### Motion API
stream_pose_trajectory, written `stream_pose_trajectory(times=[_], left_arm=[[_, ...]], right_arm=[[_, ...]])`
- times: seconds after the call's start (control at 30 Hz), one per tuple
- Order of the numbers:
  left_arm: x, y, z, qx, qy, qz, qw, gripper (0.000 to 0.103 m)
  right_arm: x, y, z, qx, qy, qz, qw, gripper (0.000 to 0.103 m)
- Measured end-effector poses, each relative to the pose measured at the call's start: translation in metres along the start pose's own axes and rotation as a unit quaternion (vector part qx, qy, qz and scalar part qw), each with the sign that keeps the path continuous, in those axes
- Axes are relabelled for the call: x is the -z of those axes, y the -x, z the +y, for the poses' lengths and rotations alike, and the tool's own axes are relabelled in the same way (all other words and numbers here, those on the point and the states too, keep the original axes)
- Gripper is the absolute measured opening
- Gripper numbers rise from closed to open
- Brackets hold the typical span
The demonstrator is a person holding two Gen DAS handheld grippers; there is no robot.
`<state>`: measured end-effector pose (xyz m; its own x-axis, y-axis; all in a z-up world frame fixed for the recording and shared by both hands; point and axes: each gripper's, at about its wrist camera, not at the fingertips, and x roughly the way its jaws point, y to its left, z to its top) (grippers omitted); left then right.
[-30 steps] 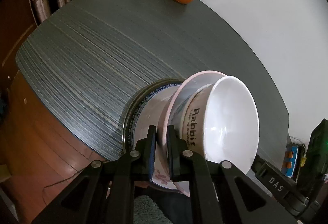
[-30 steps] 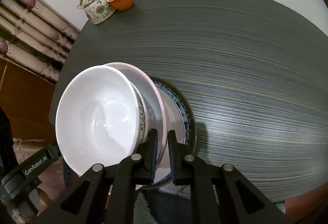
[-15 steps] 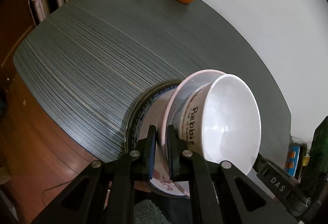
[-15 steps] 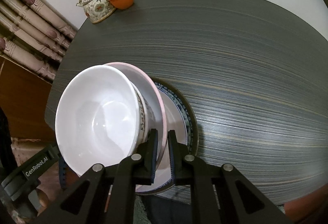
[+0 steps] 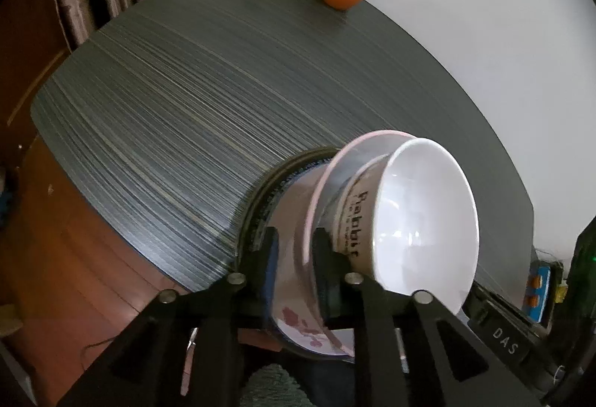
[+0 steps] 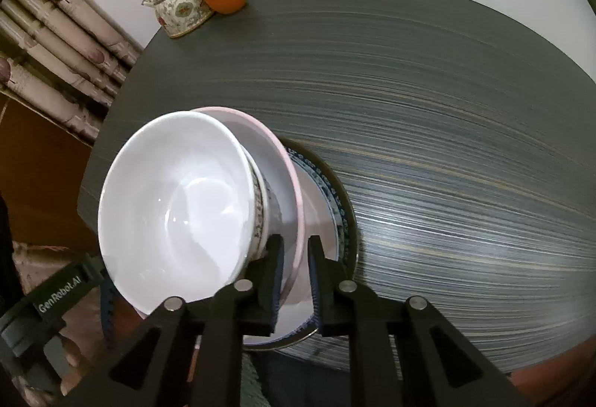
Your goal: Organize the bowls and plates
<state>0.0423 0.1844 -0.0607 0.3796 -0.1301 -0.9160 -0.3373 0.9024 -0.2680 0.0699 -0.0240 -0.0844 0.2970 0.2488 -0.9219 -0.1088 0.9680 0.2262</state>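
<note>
Right tongs (image 6: 294,254) straddle pink plate (image 6: 287,161) rim, white bowl (image 6: 175,198) inside.

— What is sitting at the lower centre of the frame?
— A glossy white ceramic bowl (image 6: 175,209) with black lettering is nesting in a pink-rimmed plate (image 6: 287,176), both lying over a blue-patterned plate (image 6: 331,194).

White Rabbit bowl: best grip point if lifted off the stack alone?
Probably the white Rabbit bowl's rim, one finger inside and one outside the wall. It sits open side up in the pink-rimmed plate, so its rim stands exposed above the plate's. Come from above on the near side; both tongs straddle the plate rim there.
</note>
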Motion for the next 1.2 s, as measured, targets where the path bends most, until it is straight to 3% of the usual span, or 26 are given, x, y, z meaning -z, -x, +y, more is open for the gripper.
stream_pose_trajectory(times=[0.2, 0.5, 0.73, 1.0, 1.2], left_arm=[[0.002, 0.006, 0.003, -0.005, -0.001, -0.008, 1.0, 0.032], [0.006, 0.026, 0.005, -0.004, -0.011, -0.031, 0.9994, 0.049], [0.022, 0.049, 0.0, -0.031, -0.044, -0.073, 0.9959, 0.062], [0.051, 0.065, -0.02, -0.056, -0.086, -0.13, 0.9862, 0.075], [0.066, 0.063, -0.046, -0.064, -0.13, -0.143, 0.979, 0.084]], right_arm=[[0.0, 0.001, -0.003, 0.012, 0.005, 0.007, 1.0, 0.034], [0.003, 0.019, -0.01, 0.012, 0.016, -0.02, 1.0, 0.059], [0.02, 0.032, -0.013, -0.002, 0.024, -0.037, 0.999, 0.064], [0.052, 0.032, -0.008, -0.006, 0.061, -0.049, 0.997, 0.065], [0.067, 0.03, -0.013, -0.015, 0.064, -0.049, 0.997, 0.067]])
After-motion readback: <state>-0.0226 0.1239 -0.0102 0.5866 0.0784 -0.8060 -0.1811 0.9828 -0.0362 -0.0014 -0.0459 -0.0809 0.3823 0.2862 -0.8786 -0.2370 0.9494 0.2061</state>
